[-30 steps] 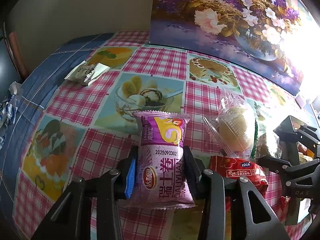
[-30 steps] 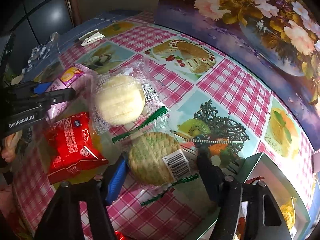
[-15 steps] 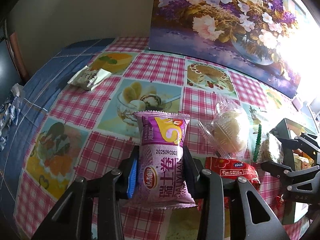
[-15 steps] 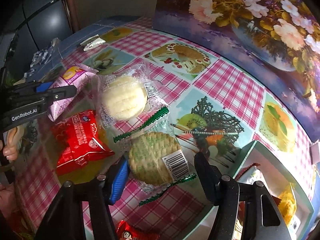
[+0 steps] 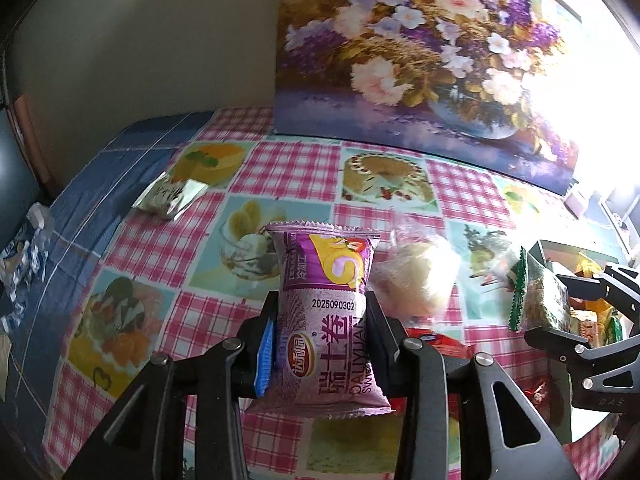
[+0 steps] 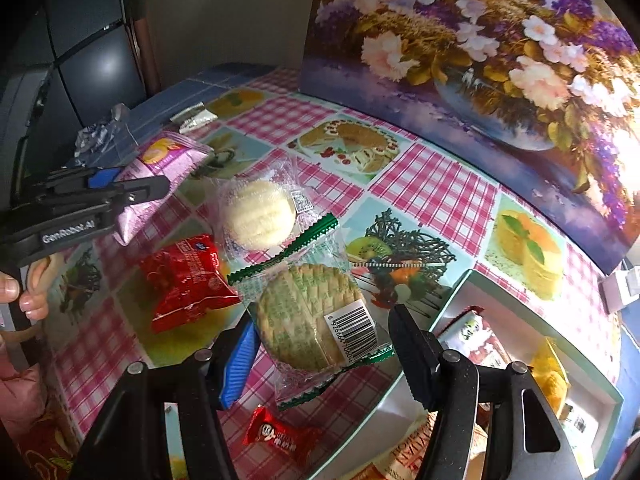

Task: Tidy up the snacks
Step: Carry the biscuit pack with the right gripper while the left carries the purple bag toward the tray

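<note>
- My left hand-held gripper [image 5: 320, 344] is clamped on the purple swiss roll packet [image 5: 326, 320]; its two pads press the packet's sides, and the packet hangs above the desk [image 5: 280, 164], not touching it;
- My right hand-held gripper [image 6: 320, 344] carries the green-edged biscuit pack [image 6: 312, 316] between its jaws; the blue pad touches the left side of the wrapper, but the right jaw looks a little apart from it, so I cannot tell if the grip is really closed;
- The biscuit pack is over the front part of the desk, just beside the box [image 6: 600, 384] that stands at the desk's right edge; some snacks lie inside the box, but they are too blurred for me to name them;
- On the desk between the two grippers lie the pale round cake in clear wrap [image 6: 258, 216] and the red packet [image 6: 186, 280]; the two are very close together;
- A small red candy [image 6: 280, 436] lies at the front edge, under the biscuit pack;
- A silver sachet [image 5: 170, 198] lies alone near the far left corner, well apart from the others;
- The flower painting [image 5: 420, 52] stands along the far edge.
</note>
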A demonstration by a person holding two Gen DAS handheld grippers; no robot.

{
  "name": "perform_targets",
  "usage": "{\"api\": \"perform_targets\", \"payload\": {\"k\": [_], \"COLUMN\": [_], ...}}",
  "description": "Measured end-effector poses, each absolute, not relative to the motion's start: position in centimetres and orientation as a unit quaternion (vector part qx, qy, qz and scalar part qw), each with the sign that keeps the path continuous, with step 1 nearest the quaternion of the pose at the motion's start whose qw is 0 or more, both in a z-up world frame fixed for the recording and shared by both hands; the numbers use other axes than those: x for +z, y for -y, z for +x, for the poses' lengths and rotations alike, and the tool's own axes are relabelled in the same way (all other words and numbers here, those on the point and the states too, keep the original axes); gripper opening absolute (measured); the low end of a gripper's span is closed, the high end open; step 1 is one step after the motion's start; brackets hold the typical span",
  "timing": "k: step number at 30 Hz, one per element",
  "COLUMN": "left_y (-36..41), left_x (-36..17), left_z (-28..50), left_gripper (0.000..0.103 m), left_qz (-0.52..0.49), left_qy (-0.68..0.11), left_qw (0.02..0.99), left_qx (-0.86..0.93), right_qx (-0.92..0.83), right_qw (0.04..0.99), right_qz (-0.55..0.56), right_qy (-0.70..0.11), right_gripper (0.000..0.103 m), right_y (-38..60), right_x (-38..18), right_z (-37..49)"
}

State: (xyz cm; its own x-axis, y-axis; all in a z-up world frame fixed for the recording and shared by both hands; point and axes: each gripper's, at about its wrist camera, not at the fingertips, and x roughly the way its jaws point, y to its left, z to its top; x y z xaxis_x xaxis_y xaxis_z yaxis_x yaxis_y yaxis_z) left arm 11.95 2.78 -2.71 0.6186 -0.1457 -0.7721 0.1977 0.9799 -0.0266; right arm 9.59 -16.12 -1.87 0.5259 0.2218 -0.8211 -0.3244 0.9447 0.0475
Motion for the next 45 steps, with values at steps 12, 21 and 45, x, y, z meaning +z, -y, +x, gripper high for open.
{"api": "perform_targets", "payload": {"k": [12, 21, 45], "left_y": [1.5, 7.0, 21.5], "left_x": [-1.6, -0.9, -1.6], "left_z": [11.2, 10.4, 7.3], "left_gripper": [0.041, 0.041, 0.041], "left_qz": [0.065, 0.102, 0.225], "left_qy": [-0.417, -0.406, -0.391], "left_qw": [0.895, 0.884, 0.827], "left_qx": [-0.145, -0.210, -0.336], "right_qx": [0.126, 0.063, -0.092], "right_qw": [0.895, 0.907, 0.910], "right_qz": [-0.027, 0.003, 0.056], "right_qy": [-0.427, -0.417, -0.401], "right_gripper": [0.067, 0.067, 0.067], "right_y": [19.6, 24.5, 36.9], "right_x": [0.4, 1.1, 0.2], "right_z": [7.3, 5.2, -0.6]}}
